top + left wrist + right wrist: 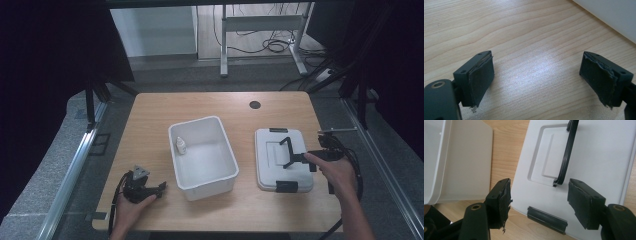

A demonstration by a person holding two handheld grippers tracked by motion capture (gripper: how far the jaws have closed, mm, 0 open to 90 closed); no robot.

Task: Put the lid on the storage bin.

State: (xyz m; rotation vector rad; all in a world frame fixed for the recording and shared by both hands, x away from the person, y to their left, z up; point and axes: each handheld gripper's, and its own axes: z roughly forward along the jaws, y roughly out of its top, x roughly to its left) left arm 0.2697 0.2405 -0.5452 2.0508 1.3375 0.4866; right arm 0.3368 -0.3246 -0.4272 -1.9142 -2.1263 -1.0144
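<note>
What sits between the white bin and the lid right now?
Nothing: in the high view only bare wooden table separates the white bin from the lid. The right gripper view shows the same bare strip.

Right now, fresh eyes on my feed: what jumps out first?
The open white bin at the table's centre, with a small white bottle standing in its far-left corner. To its right lies the lid, black handle raised, with the open right gripper hovering over it. The left gripper rests open, near-left.
</note>
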